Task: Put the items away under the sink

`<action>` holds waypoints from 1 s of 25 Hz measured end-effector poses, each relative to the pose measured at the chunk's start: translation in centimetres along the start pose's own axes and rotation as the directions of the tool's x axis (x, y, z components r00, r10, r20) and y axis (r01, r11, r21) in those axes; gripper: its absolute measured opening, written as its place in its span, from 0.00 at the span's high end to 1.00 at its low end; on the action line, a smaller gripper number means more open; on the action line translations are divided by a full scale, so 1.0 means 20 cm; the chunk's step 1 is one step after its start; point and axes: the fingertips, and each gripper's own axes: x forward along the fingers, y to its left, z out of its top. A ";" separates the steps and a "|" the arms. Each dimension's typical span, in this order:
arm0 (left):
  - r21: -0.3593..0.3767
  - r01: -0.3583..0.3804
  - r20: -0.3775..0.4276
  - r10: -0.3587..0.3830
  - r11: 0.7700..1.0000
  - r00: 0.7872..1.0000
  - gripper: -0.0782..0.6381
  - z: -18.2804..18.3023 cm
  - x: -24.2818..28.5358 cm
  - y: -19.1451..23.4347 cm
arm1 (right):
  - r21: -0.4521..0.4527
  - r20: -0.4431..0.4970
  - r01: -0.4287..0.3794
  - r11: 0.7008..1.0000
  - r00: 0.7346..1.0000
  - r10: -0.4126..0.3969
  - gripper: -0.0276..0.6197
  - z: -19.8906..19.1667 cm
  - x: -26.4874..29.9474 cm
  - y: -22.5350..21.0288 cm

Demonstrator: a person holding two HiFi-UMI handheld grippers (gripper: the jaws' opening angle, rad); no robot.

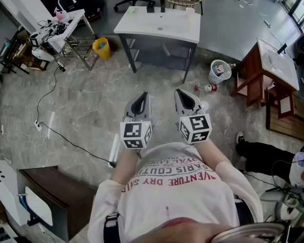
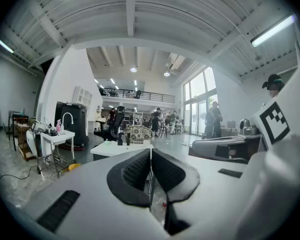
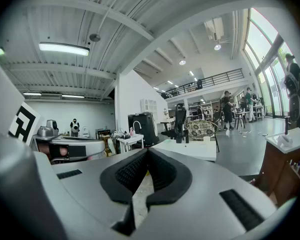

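Facing sink, left gripper, right gripper closed

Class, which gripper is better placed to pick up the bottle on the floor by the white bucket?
Probably the right gripper: the bottle lies ahead and to the right, farther from the left gripper. Both are shut, empty.

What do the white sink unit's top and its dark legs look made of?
Sink top: smooth, glossy white, likely ceramic or moulded resin. Legs: thin, straight, dark matte bars, probably painted metal; too far to be sure.
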 end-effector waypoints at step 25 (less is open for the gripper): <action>-0.041 -0.034 -0.037 0.032 0.999 0.999 0.85 -0.14 -0.14 0.47 | 0.041 -0.067 0.049 0.998 0.997 -0.047 0.92 -0.15 0.30 0.23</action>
